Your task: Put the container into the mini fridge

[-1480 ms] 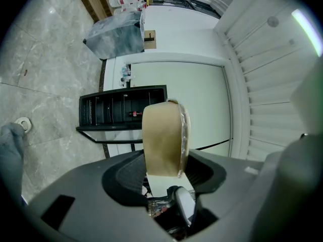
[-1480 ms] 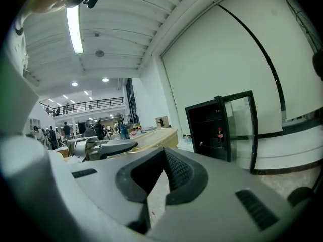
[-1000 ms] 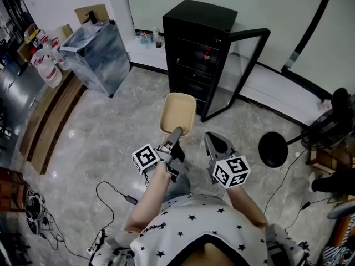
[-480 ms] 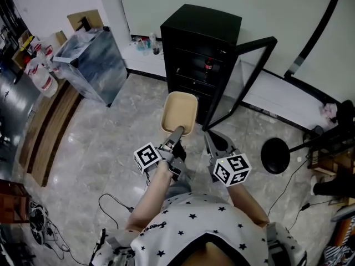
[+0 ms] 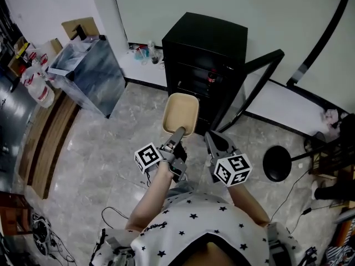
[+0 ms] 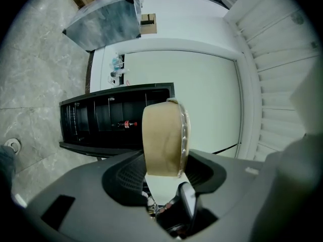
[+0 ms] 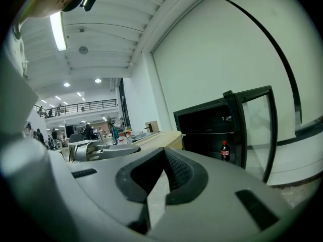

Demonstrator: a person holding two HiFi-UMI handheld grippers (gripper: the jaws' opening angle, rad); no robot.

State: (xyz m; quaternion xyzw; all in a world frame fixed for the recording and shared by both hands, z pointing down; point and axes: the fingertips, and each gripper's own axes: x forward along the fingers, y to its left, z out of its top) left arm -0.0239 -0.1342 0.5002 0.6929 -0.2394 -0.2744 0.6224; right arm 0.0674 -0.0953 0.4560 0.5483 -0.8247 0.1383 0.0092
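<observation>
A beige tub-shaped container (image 5: 180,114) hangs in the air over the floor, just in front of the black mini fridge (image 5: 206,60). My left gripper (image 5: 178,133) is shut on its near rim. In the left gripper view the container (image 6: 162,135) stands on edge between the jaws, with the fridge (image 6: 101,119) behind it. The fridge's glass door (image 5: 250,90) is swung open to the right. My right gripper (image 5: 214,142) is beside the left one, shut and holding nothing. Its view shows the open fridge (image 7: 212,132) and the container's edge (image 7: 159,140).
A cola bottle (image 7: 225,150) stands on a fridge shelf. A grey marbled cabinet (image 5: 89,68) stands left of the fridge, with plastic bottles (image 5: 37,88) and a wooden bench (image 5: 47,143) further left. A round black stand base (image 5: 276,164) and cables (image 5: 119,214) lie on the floor.
The fridge has come a little nearer and lower in the head view, and its door now shows more edge-on. Both grippers keep their places, and the container stays held.
</observation>
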